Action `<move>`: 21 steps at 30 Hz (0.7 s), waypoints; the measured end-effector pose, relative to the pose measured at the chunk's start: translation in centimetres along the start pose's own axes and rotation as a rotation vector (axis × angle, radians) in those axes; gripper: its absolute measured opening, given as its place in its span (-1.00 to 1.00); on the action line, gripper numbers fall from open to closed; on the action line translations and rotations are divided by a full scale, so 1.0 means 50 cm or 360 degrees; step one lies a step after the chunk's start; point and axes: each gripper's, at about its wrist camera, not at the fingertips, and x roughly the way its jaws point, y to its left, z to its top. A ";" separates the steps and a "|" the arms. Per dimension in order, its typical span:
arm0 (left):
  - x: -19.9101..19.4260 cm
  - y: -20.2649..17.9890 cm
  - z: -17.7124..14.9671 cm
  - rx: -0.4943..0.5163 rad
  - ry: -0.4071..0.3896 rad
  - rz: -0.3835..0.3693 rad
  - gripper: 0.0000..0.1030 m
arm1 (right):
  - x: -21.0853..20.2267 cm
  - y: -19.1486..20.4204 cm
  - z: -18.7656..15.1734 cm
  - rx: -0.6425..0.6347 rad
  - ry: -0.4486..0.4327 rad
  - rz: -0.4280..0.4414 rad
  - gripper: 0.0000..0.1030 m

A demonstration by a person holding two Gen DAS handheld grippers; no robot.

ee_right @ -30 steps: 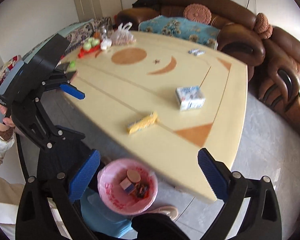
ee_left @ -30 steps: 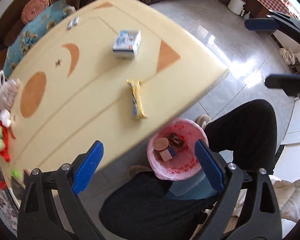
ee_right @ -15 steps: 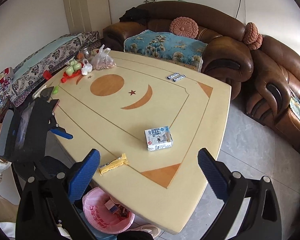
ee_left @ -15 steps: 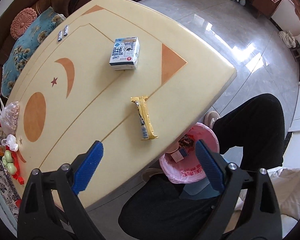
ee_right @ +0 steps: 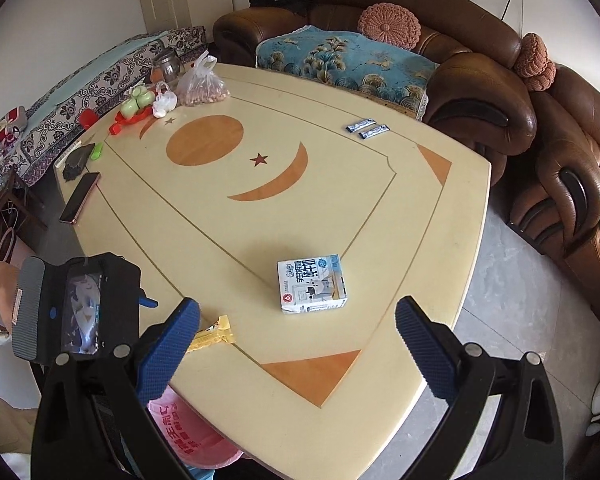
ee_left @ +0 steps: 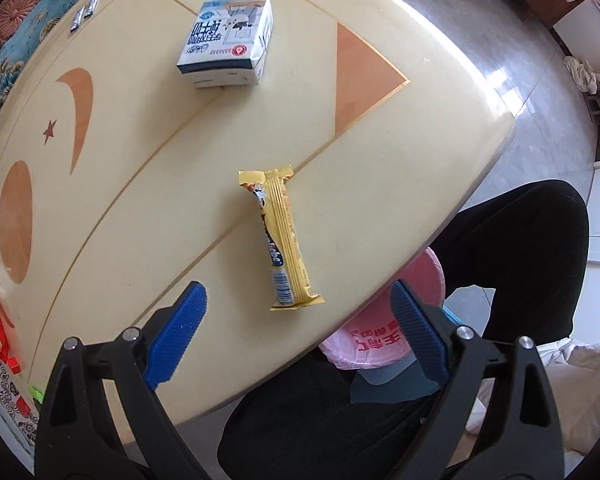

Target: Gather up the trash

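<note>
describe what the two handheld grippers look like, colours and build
Both look alike: a black plastic frame that forks into two angled arms, with silver screw heads at the joints. Each finger ends in a bright blue pad with a fine knurled texture. That holds for the left gripper and the right gripper. From the right wrist view, the left one's back carries a phone-like screen in a grey ribbed holder. No cables or sleeves show.

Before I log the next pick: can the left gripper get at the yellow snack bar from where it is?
Probably yes. The left gripper is open, and the yellow snack bar lies flat on the table just ahead, lined up between its fingers, with nothing between them. The milk carton sits well beyond.
</note>
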 end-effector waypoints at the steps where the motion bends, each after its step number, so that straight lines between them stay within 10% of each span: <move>1: 0.006 0.000 0.002 -0.0001 0.0008 0.0001 0.76 | 0.013 -0.001 0.002 -0.0001 0.0015 0.0004 0.86; 21: 0.143 0.019 0.022 -0.0066 0.0165 -0.0098 0.76 | 0.271 -0.021 0.017 -0.0048 0.0313 0.0046 0.86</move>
